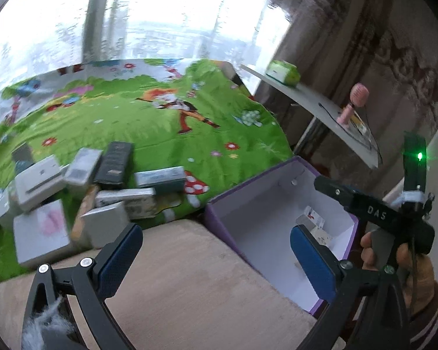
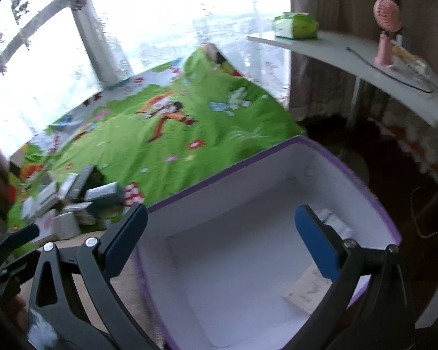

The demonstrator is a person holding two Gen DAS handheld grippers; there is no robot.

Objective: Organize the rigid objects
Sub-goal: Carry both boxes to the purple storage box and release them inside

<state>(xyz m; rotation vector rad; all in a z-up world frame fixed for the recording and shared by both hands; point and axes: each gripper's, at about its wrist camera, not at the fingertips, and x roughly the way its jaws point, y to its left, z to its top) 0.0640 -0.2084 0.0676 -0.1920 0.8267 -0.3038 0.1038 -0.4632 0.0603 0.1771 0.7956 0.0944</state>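
Presently, both grippers stood with jaws spread wide and nothing between the pads. The right gripper (image 2: 220, 237) hung over the open purple box (image 2: 277, 148), white inside, its blue pads (image 2: 316, 246) framing the box floor. One small white carton (image 2: 337, 224) lay against the far right inner wall of the box, partly hidden behind the right pad; in the left wrist view a small carton with red print (image 1: 314, 218) showed in that same corner. The left gripper (image 1: 216, 250) pointed down at a beige cushioned surface (image 1: 189, 277), with the box just to its right. A hand (image 1: 408, 262) gripping the right tool's handle showed at the right edge of that view.

The remaining boxes (image 1: 102, 192), white, grey, teal and one dark, lay in a loose heap on the green cartoon-print bedspread (image 1: 166, 128), to the left of the purple box and apart from it. A white desk (image 2: 350, 55) beyond carried a green pack (image 2: 295, 24) and a pink hand fan (image 2: 385, 29). Both views were somewhat blurred.
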